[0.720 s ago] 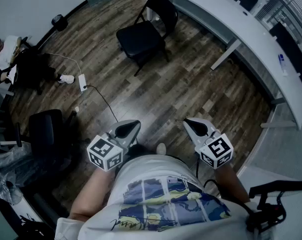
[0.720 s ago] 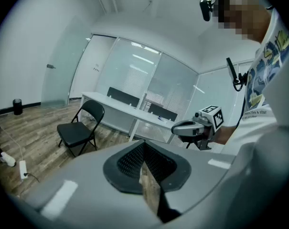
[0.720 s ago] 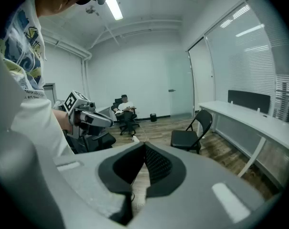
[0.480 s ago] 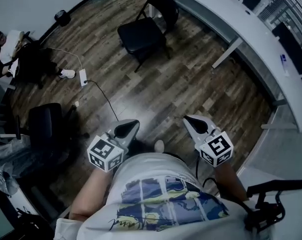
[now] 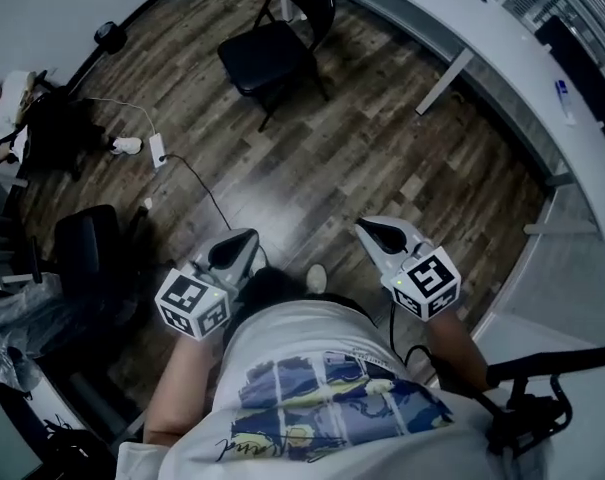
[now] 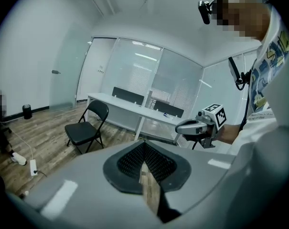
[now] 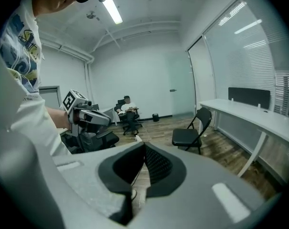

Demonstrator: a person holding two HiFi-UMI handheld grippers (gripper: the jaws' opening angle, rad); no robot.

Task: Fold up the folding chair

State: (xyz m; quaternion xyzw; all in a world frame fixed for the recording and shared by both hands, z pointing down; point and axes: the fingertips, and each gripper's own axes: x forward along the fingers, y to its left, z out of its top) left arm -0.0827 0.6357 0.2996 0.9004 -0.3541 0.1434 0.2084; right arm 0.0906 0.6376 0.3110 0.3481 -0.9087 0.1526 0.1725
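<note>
— Black metal folding chair [image 5: 272,53], padded seat on a tube frame: where does it stand?

— Unfolded on the brown wood-plank floor [image 5: 352,168], well apart from both grippers. It is near the long white bench [image 5: 452,23], with its backrest on the bench side. Nothing touches it.

— And the fingers?

— On the left gripper [image 5: 240,244] the fingers [image 6: 127,162] are clenched together with nothing between them. The right gripper [image 5: 379,234] is the same, pads meeting on nothing. Both are held low in front of the person's body, aimed out and a little down.

— How will the chair handle?

— My guess is stiff and fairly heavy for such narrow fingers, and the painted tube is probably slick. The seat should swing up toward the backrest. The legs could skid on the smooth planks as the frame closes.

— Where would you take hold?

— One gripper on the top rail of the backrest to steady it, the other under the front edge of the seat to lift. I'd keep clear of the side hinges, since they may pinch as it folds.
</note>
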